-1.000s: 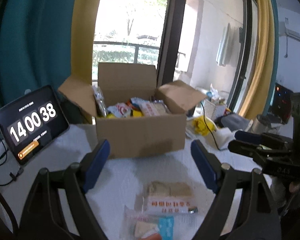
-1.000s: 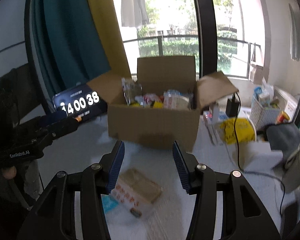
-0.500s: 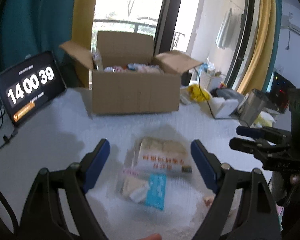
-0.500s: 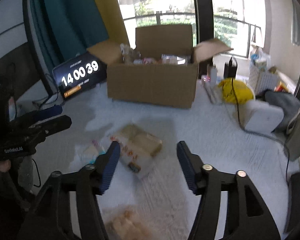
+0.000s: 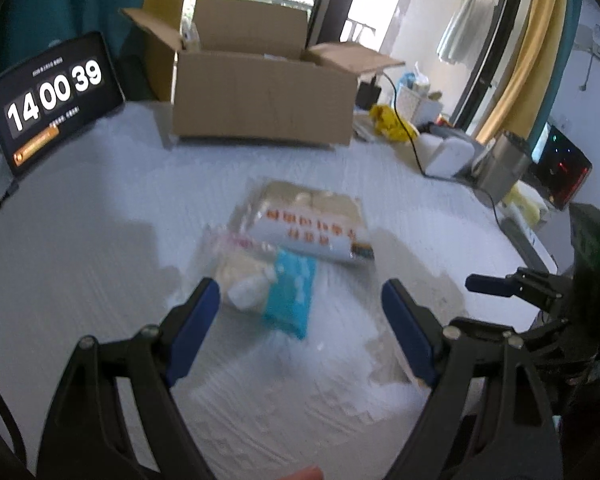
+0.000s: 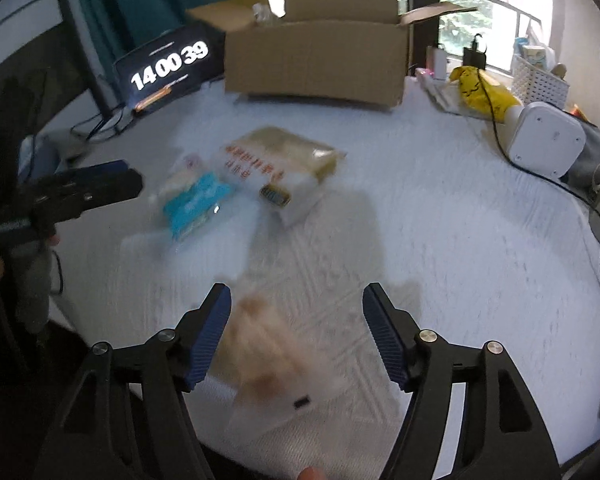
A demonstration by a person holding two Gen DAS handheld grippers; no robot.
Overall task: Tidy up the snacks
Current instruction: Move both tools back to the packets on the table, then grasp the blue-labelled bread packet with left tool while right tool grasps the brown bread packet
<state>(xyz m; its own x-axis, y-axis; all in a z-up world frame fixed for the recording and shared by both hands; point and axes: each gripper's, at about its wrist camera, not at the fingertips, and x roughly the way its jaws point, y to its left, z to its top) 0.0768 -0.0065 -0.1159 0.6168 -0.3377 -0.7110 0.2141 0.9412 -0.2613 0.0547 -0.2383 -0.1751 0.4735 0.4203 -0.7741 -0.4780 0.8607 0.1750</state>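
Two snack packs lie together mid-table: a clear pack with a blue label (image 5: 288,300) (image 6: 196,204) and a larger tan pack with red lettering (image 5: 312,220) (image 6: 276,164). My left gripper (image 5: 300,304) hangs open just above the blue-label pack, touching nothing. A third, clear pack of brownish pastry (image 6: 276,356) lies near the table's front edge. My right gripper (image 6: 296,312) hovers over it with its jaws opening and the pack's upper part between the fingers, pads clear of it. At the back stands the open cardboard box (image 5: 264,92) (image 6: 316,64); its inside is hidden.
A tablet clock (image 5: 52,96) (image 6: 168,68) leans at the back left. Right of the box are a yellow bag (image 6: 480,88), a white device with a black cable (image 6: 544,140) and a white basket (image 6: 540,80). A white cloth (image 5: 100,240) covers the table.
Both grippers have sunk toward the table and tipped downward, so the box's contents dropped out of sight. The right jaws have widened. The pastry pack has come into the right wrist view.
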